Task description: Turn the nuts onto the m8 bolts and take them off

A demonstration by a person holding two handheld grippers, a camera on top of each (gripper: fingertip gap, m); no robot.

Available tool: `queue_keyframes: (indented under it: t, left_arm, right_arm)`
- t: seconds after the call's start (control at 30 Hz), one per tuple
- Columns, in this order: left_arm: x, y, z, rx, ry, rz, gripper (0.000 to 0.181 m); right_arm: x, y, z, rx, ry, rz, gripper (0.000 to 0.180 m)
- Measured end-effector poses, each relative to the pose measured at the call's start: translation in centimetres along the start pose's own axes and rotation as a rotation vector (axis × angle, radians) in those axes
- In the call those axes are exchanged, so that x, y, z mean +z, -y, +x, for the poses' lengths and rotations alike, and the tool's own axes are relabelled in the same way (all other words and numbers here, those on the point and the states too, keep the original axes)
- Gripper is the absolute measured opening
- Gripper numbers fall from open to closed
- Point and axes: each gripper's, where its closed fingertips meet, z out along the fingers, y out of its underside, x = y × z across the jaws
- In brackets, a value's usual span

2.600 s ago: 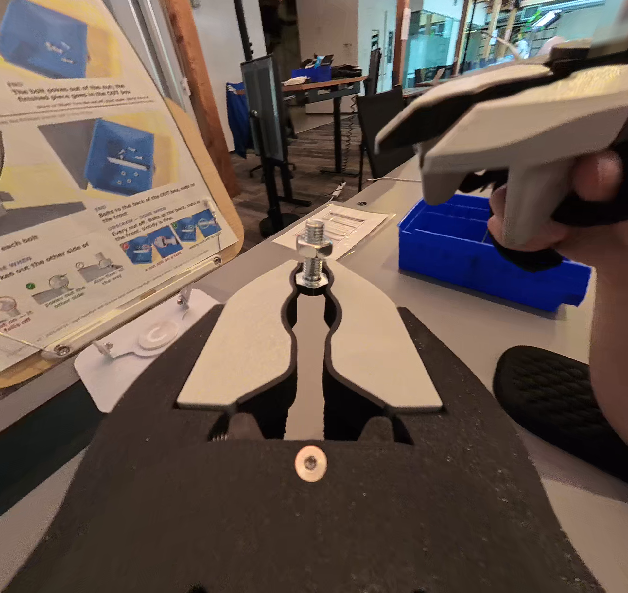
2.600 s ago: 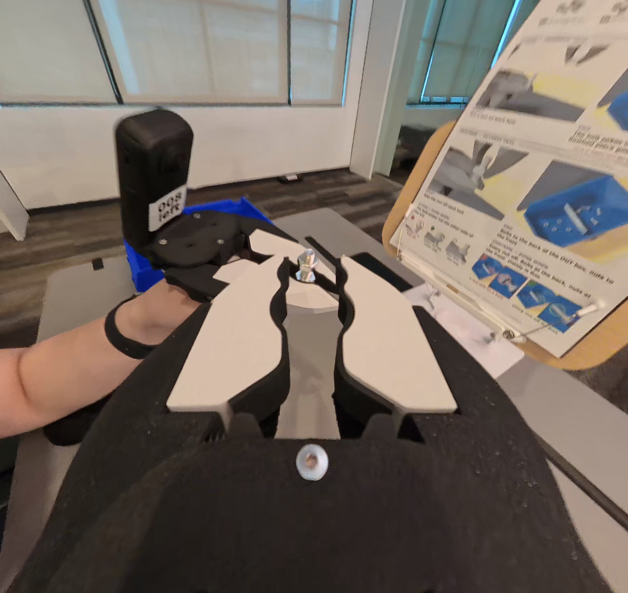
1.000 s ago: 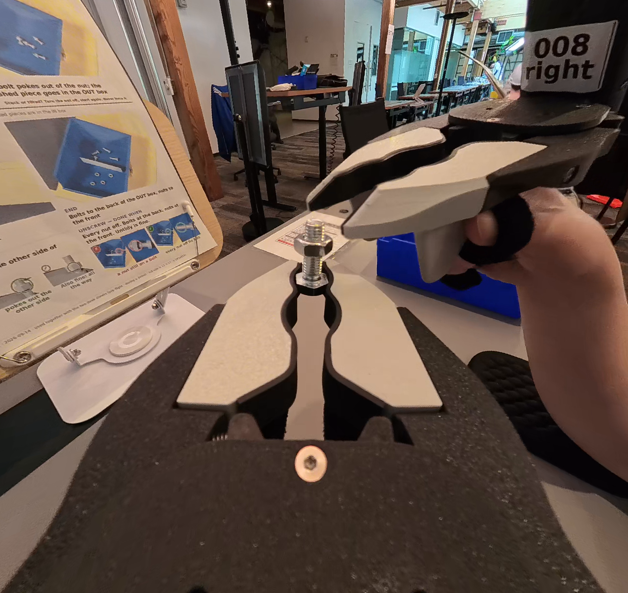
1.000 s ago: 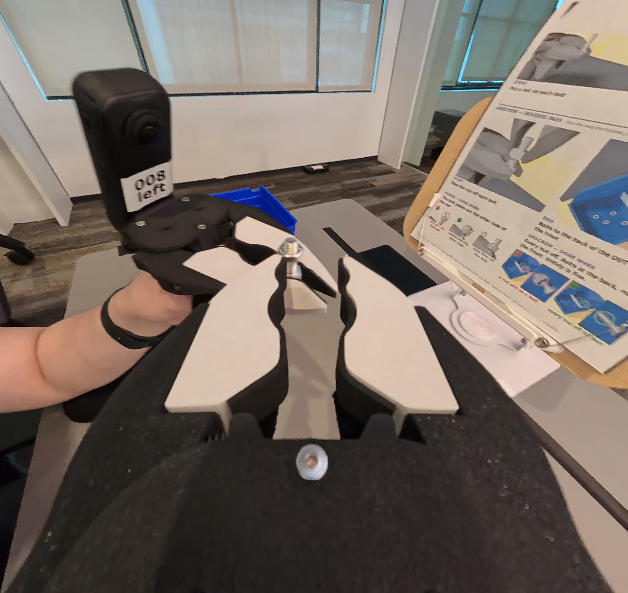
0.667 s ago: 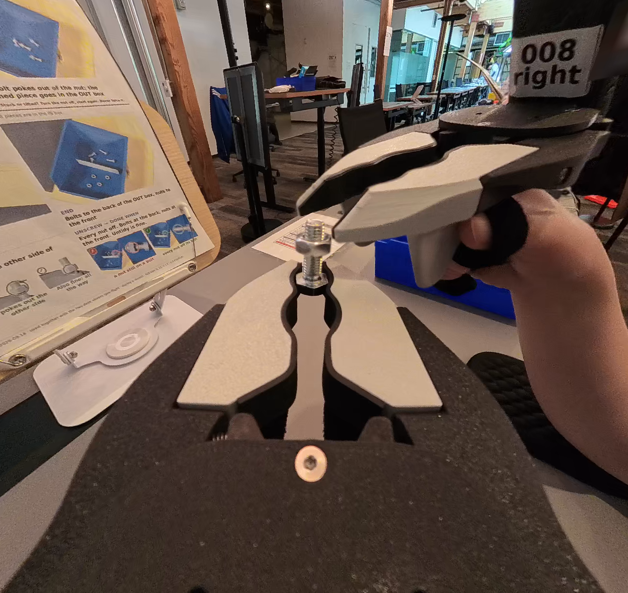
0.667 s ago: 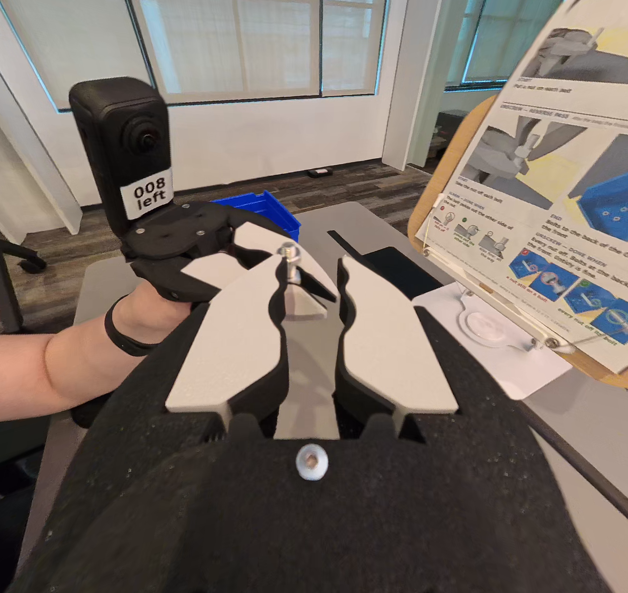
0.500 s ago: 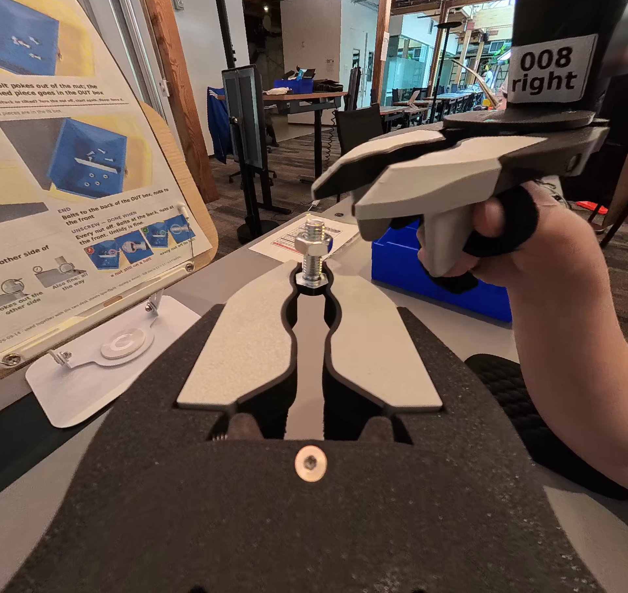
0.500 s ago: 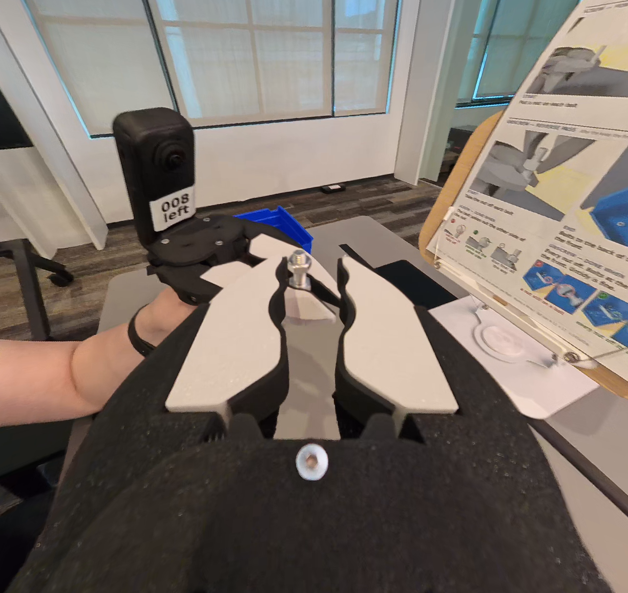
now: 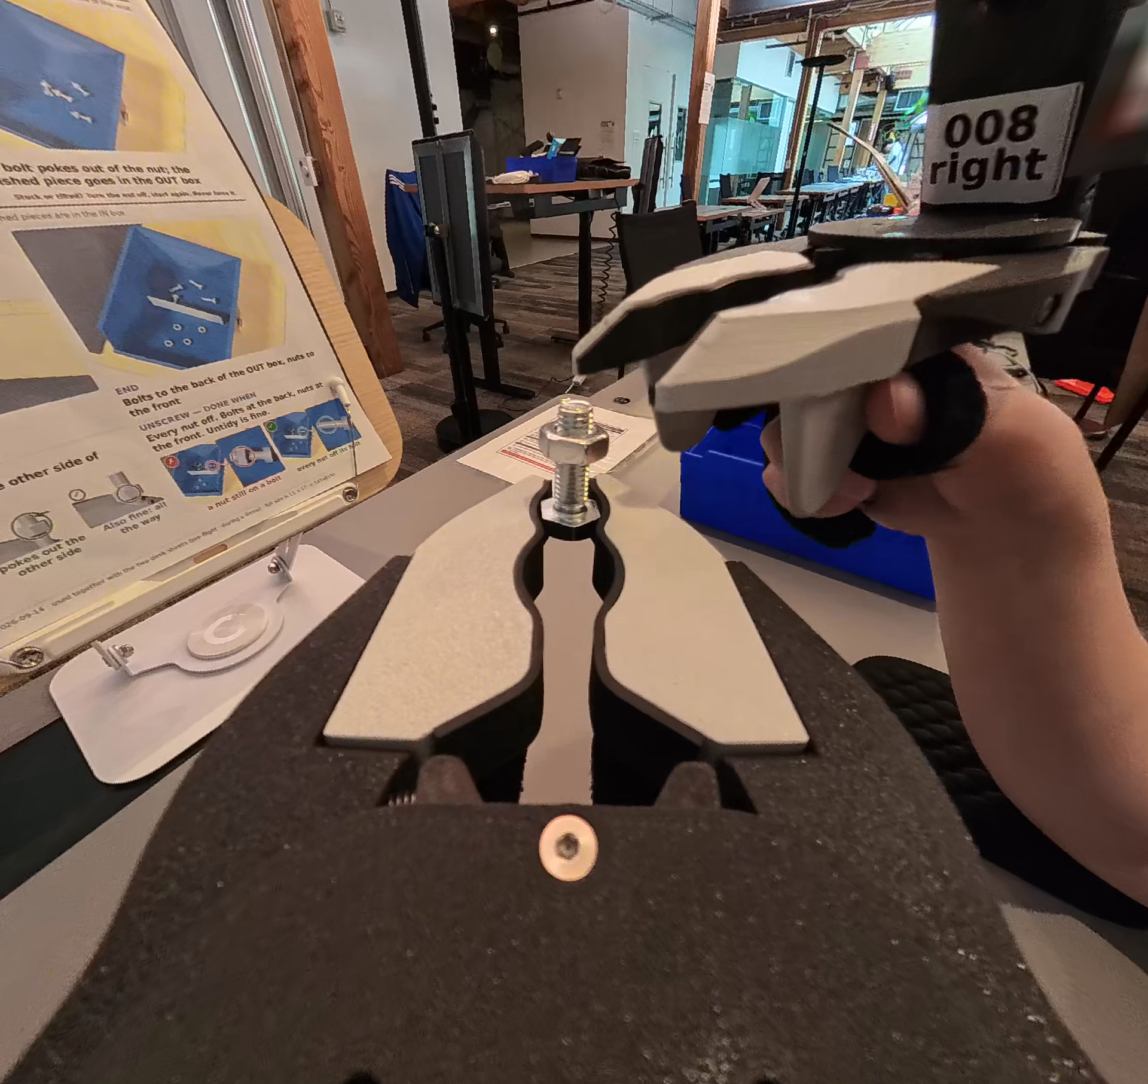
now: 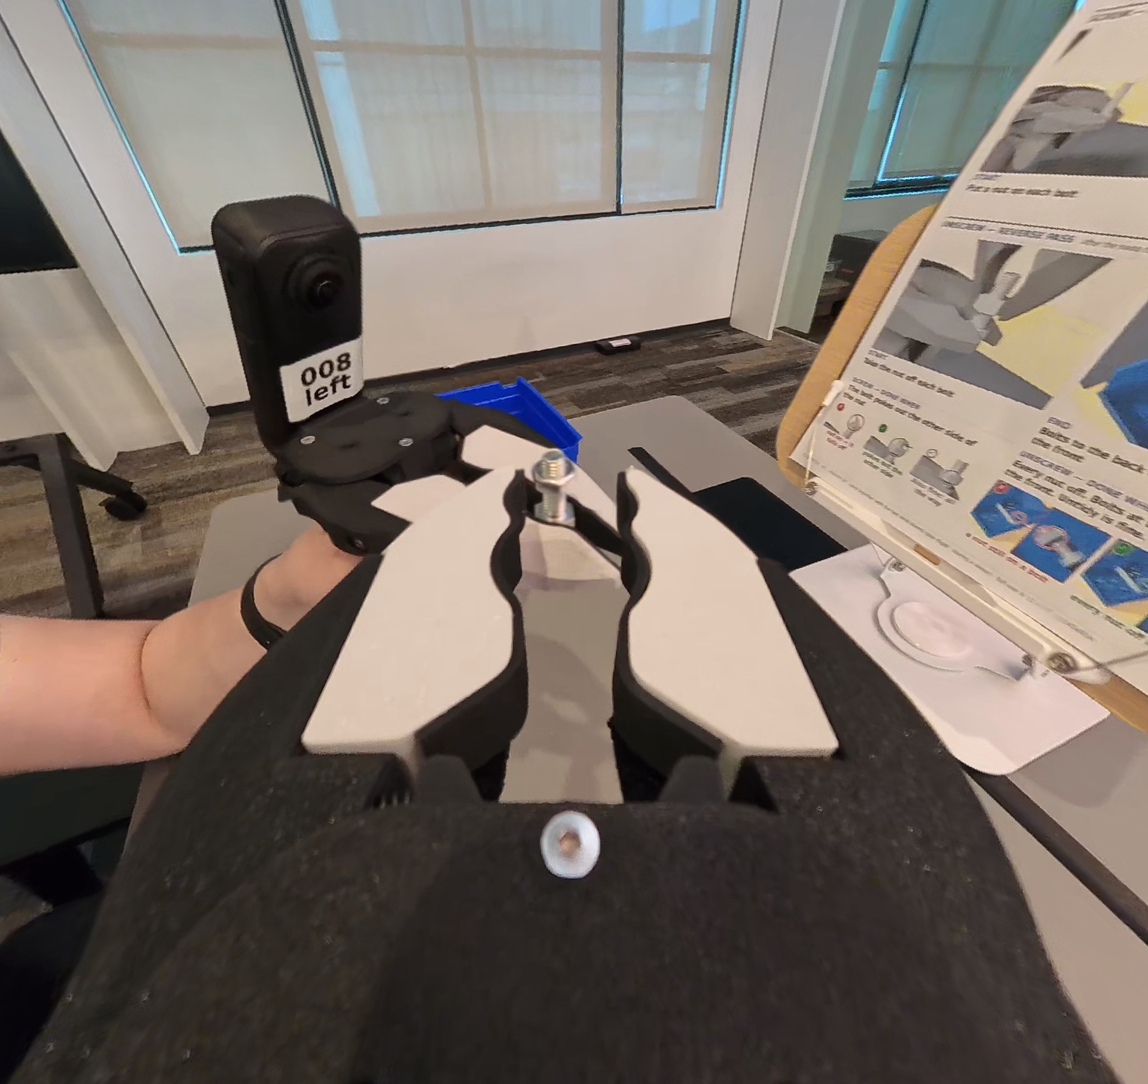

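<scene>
Left gripper (image 9: 568, 510): closing its fingertips on the bolt's head and holding the M8 bolt (image 9: 571, 476) upright above the tabletop (image 9: 435, 501), probably so the thread is facing the other claw.
Nut (image 9: 573, 440): sitting high on the thread, the bolt's tip poking out above it.
Right gripper (image 10: 568, 482): hanging parted just beside the nut, gripping nothing; in its own view the nut is showing between the two tips, likely lining up for a turn.
Blue bin (image 9: 801, 526): standing toward the tabletop's right edge; its contents are hidden.
Second blue bin (image 10: 522, 408): peeking from behind the left gripper; inside not visible.
Instruction board (image 9: 155, 321): leaning at the left edge.
</scene>
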Motion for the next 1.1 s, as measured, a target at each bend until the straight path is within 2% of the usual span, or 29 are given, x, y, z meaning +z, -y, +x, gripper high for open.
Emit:
queue_keyframes:
  t: [0.13, 0.23, 0.33, 0.47, 0.6, 0.7, 0.83, 0.97, 1.1]
  left_arm:
    - [0.1, -0.1, 0.0, 0.012, 0.014, -0.005, 0.010]
    - [0.0, -0.1, -0.1, 0.016, 0.025, -0.005, 0.010]
    - [0.0, -0.1, -0.4, 0.005, 0.028, -0.002, 0.010]
    - [0.0, -0.1, -0.5, 0.002, 0.030, -0.004, 0.010]
    - [0.0, -0.1, -0.4, 0.008, 0.034, -0.005, 0.010]
    - [-0.2, 0.1, -0.4, 0.001, 0.030, 0.004, 0.010]
    - [-0.2, 0.1, -0.5, 0.003, 0.032, 0.002, 0.011]
    - [0.0, -0.1, -0.2, 0.008, 0.026, -0.005, 0.010]
    - [0.0, 0.0, -0.2, 0.009, 0.026, -0.002, 0.010]
  right_arm:
    - [1.3, -0.6, -0.5, -0.017, 0.004, -0.016, 0.027]
    - [1.0, -0.9, 0.5, 0.013, -0.018, -0.028, 0.031]
    - [0.3, -0.5, 1.2, 0.037, -0.029, -0.005, 0.025]
    - [0.8, -0.3, -0.1, 0.013, 0.008, 0.003, 0.026]
    - [1.0, -0.7, 0.6, -0.005, -0.035, -0.018, 0.028]
    - [-0.1, -0.5, 2.3, 0.038, -0.079, 0.000, 0.023]
    - [-0.7, 0.4, 1.4, 0.056, -0.016, 0.047, 0.024]
    - [0.7, 0.0, -0.9, 0.022, 0.061, 0.018, 0.027]
    - [1.2, -0.7, -0.1, 0.021, 0.021, -0.015, 0.025]
